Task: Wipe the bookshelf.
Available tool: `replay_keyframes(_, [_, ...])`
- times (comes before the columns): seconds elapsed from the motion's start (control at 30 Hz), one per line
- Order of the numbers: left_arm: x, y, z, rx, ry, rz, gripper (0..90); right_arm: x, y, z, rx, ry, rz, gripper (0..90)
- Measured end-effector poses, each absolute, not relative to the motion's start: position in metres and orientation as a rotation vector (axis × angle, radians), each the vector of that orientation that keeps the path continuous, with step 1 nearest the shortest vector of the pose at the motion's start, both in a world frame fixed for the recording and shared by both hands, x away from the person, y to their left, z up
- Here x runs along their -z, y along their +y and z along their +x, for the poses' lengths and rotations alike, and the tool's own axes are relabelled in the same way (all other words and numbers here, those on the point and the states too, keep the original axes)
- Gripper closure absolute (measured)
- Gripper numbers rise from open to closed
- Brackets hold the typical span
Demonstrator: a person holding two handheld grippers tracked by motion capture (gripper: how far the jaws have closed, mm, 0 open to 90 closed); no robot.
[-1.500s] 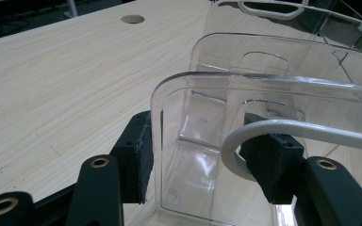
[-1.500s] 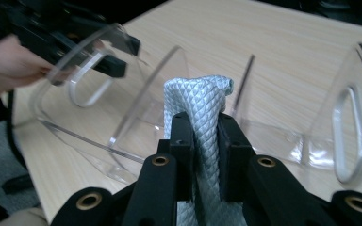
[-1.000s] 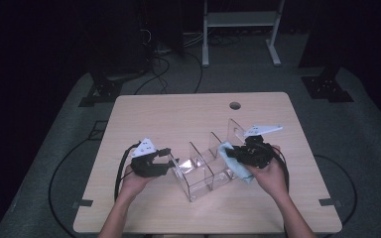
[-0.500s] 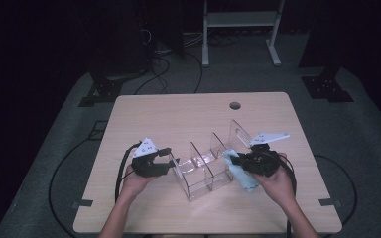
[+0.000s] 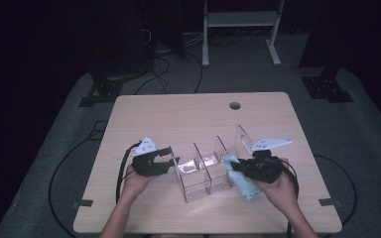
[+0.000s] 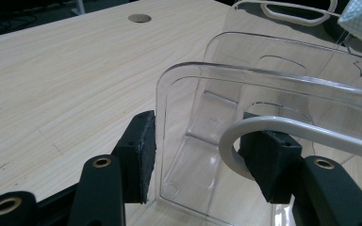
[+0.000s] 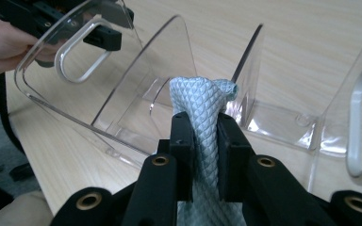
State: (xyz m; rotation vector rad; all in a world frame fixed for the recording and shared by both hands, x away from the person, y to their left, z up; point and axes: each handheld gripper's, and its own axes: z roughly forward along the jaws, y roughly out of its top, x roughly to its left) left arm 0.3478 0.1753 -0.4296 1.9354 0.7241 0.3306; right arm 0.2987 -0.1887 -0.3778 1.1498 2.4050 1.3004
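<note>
Two grippers at one clear rack, cloth in the right.

My right gripper [image 7: 200,127] is clamped on a pale blue quilted cloth [image 7: 202,101], held at the right end of the clear plastic rack [image 5: 203,171]; my left gripper [image 6: 198,150] has just been closing, and its pads grip the rack's left end wall. One rack: see-through, rounded upright dividers, oval handle cut-outs in both end walls, bays holding nothing I can see. It stands on the light wood tabletop [image 5: 188,119], near my edge.

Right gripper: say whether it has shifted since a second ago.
Yes. The right gripper, shut on the cloth, has moved slightly toward the person, away from the table's hole.
</note>
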Motion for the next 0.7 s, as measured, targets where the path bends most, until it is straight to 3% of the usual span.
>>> replay_keyframes(0.57, [0.43,0.175,0.345,-0.347,0.725,1.927,47.6,0.376,-0.168,0.336,-1.264,2.32,1.199,78.5])
replay_keyframes(0.7, [0.43,0.175,0.345,-0.347,0.726,1.925,47.5,0.373,-0.175,0.33,-1.291,2.289,1.192,78.6])
